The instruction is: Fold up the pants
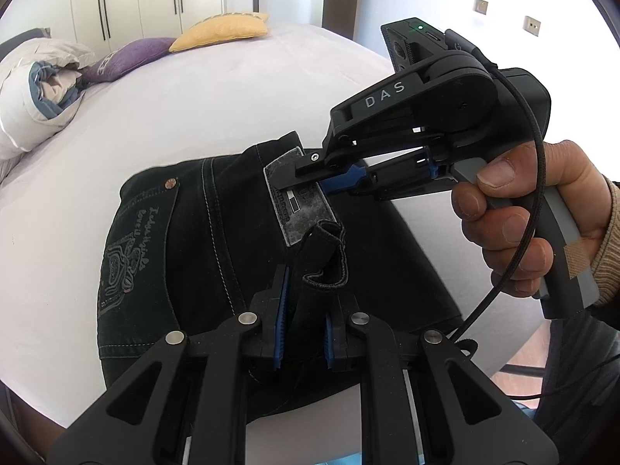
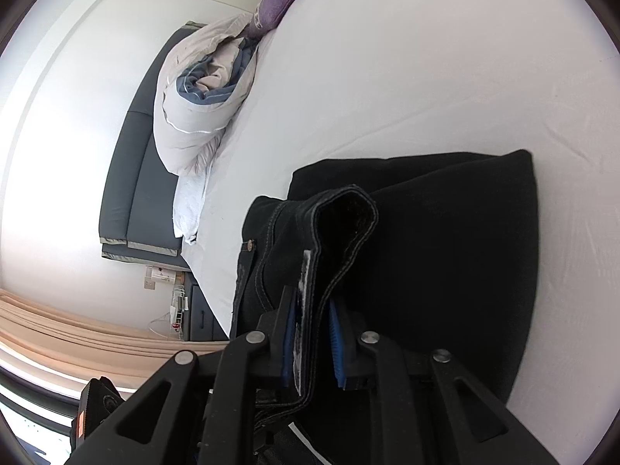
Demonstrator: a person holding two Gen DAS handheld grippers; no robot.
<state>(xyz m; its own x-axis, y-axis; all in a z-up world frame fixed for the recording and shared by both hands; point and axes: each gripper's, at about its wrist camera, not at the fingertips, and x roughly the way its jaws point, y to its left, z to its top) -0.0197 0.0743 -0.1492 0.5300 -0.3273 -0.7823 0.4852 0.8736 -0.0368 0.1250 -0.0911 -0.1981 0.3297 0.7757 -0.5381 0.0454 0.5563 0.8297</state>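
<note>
Black jeans (image 1: 174, 252) lie on a white bed, back pocket with embroidery facing up. My left gripper (image 1: 306, 310) is shut on a bunched fold of the waistband with a belt loop (image 1: 325, 255) standing above its blue pads. Coming in from the right, my right gripper (image 1: 306, 178) clamps the waistband at the grey leather patch (image 1: 306, 213), with a hand (image 1: 515, 232) around its handle. In the right wrist view the right gripper (image 2: 314, 329) is shut on the waistband edge, which stands up between its pads. The rest of the jeans (image 2: 445, 252) lies folded beyond it.
The white sheet (image 1: 232, 97) stretches away behind the jeans. A rolled duvet (image 1: 38, 89), a purple cushion (image 1: 128, 58) and a yellow cushion (image 1: 221, 31) lie at the head of the bed. The dark headboard (image 2: 131, 178) and a bedside unit (image 2: 201, 314) border the bed's far side.
</note>
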